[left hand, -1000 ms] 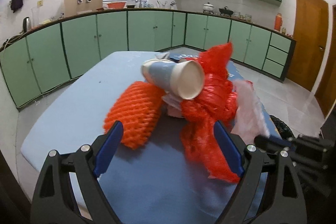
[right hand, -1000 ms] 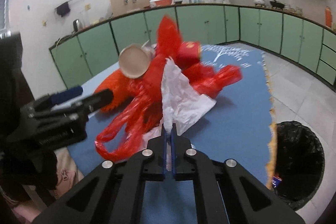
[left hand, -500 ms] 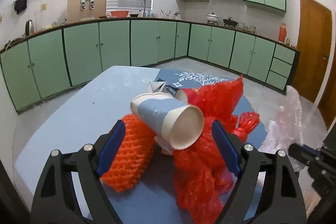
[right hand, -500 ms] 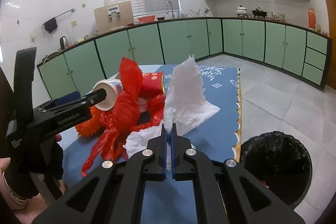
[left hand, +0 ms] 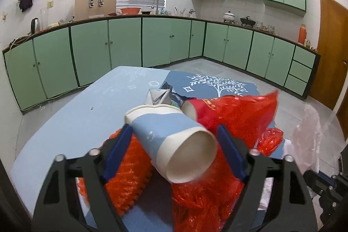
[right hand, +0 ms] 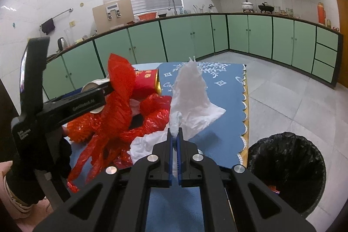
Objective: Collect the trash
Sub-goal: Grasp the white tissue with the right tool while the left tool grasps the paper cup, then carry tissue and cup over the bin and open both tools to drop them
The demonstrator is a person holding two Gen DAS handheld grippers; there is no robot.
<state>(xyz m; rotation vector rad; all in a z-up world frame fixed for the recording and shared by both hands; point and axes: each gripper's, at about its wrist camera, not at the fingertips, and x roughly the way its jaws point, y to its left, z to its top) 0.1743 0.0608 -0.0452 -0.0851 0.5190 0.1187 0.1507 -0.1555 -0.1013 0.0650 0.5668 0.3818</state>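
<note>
**Trash Heap on Blue Table, Both Grippers Engaged**

The left gripper (left hand: 174, 140) is seen spread wide around a blue-and-white paper cup (left hand: 174, 145) atop the heap. The right gripper (right hand: 175, 142) is clamped on a crumpled white tissue (right hand: 191, 97), near the table's right edge (right hand: 244, 110), beside a black-lined bin (right hand: 287, 169).

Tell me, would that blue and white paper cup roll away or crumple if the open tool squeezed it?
The paper cup lies on its side atop crinkly orange netting, so a nudge would probably roll it. Its thin open rim looks easy to crush. The left gripper stands open around it, so a gentle squeeze seems wise.
</note>
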